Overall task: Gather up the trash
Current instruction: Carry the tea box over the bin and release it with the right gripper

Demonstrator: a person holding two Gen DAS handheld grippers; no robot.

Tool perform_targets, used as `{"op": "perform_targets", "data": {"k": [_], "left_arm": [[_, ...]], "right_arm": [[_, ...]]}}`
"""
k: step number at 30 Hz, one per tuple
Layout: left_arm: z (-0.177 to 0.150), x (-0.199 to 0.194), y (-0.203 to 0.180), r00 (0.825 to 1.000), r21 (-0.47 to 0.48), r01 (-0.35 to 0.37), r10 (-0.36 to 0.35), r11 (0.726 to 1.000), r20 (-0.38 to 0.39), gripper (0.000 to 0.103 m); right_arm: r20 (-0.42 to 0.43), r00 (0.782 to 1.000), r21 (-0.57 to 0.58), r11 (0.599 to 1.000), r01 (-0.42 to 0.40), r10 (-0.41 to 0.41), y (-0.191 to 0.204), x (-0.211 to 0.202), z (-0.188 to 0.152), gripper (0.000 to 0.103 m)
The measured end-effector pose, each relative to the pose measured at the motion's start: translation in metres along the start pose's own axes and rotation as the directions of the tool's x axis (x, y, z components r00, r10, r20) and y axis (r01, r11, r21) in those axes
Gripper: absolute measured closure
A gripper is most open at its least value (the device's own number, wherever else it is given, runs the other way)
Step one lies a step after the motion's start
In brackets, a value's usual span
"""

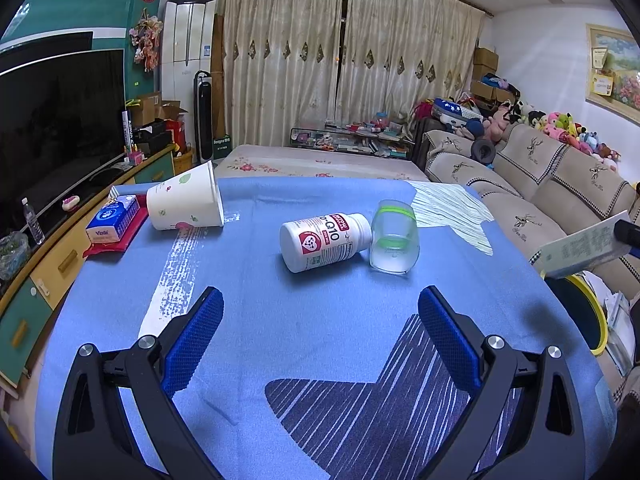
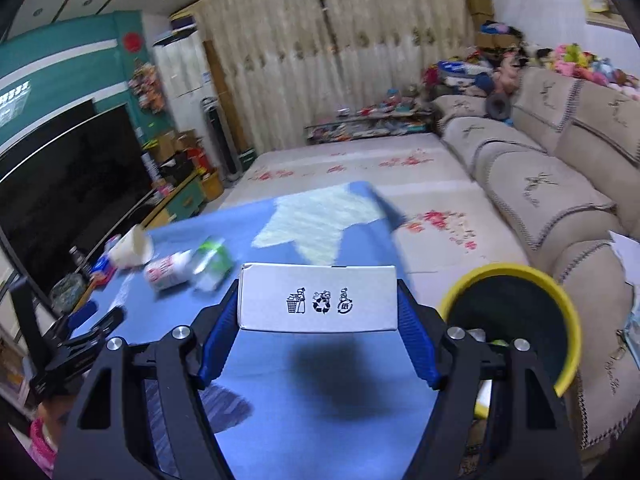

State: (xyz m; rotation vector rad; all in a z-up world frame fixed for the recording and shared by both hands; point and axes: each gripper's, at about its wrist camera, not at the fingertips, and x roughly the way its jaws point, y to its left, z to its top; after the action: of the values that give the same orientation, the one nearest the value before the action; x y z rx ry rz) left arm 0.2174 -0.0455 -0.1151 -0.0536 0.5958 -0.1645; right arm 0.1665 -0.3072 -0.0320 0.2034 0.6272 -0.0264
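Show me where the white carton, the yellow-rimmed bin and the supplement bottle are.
white carton (image 2: pixel 318 298), right wrist view, printed front face
yellow-rimmed bin (image 2: pixel 568 304), right wrist view, yellow rim
supplement bottle (image 1: pixel 316 246), left wrist view, label

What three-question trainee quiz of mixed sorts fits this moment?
1. True or false: the right tool holds a white box.
2. Which lies beside the pill bottle on the blue cloth? A) clear cup B) spoon C) phone
3. Fill in: the bin right of the table has a ____ rim.

Key: 1 true; 2 A; 3 yellow. Also, the left tool is open and holds nothing, and a paper cup lies tipped over at the far left.
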Motion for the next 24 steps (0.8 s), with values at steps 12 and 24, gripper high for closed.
{"op": "perform_targets", "data": {"k": [12,24], "left_arm": [[0.0,0.002,0.0,1.0,0.003,0.002,-0.002,1.0,-0.01,0.007],[-0.001,0.007,-0.002,1.0,0.009,0.01,-0.009,1.0,-0.023,0.007]], "right_arm": [[-0.071,0.953,0.162,0.939,0.303,-0.295,-0.125,0.022,-0.014,0.034],[-0.086,0.938,0.21,0.914,0.347,-0.337,-0.15,0.04,-0.031,0.028]]}}
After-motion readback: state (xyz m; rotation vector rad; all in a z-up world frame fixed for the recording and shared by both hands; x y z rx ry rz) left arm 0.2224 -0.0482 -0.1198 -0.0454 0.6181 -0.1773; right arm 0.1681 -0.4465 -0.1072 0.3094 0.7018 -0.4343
